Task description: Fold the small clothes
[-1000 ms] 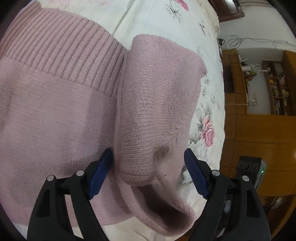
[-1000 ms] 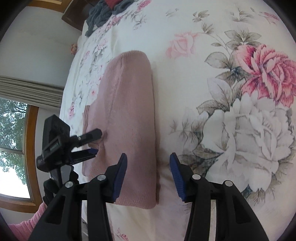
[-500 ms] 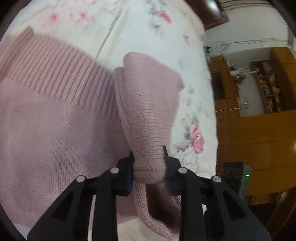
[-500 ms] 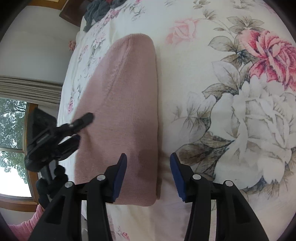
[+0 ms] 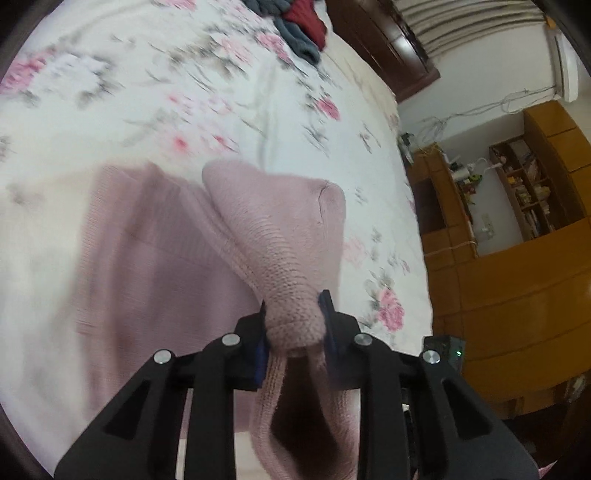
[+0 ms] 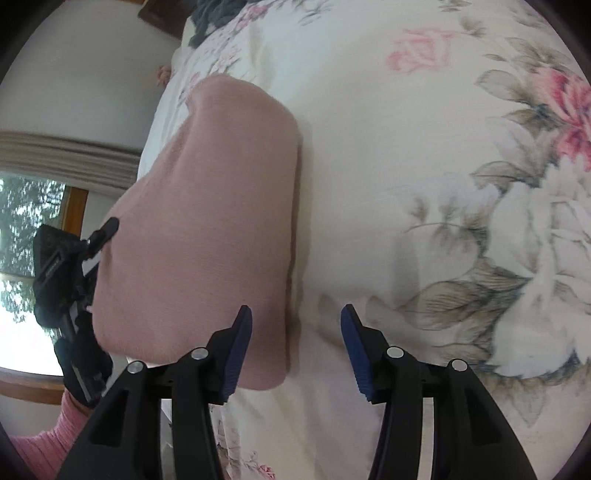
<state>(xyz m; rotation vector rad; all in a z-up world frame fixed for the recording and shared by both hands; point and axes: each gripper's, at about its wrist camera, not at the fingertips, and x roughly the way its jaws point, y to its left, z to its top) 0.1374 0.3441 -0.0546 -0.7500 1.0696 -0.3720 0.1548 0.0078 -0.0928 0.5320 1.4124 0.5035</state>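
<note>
Since a second ago our left hand-held gripper (image 5: 293, 325) has clamped and lifted the pink sweater's (image 5: 155, 266) folded end; its body runs toward 11 o'clock across the bed (image 5: 207, 92). Our right hand-held gripper (image 6: 295, 350) hovers apart, sweater (image 6: 207, 229) at 10 o'clock

I count one pink sweater (image 5: 155, 258) on one floral bed (image 5: 221, 92). I have two tongs: the left tongs (image 5: 293, 325), the right tongs (image 6: 295, 350). One heap of clothes (image 5: 295, 22) lies at the bed's far end, with one red piece and grey ones I cannot count. One pink sleeve (image 6: 40, 446).
</note>
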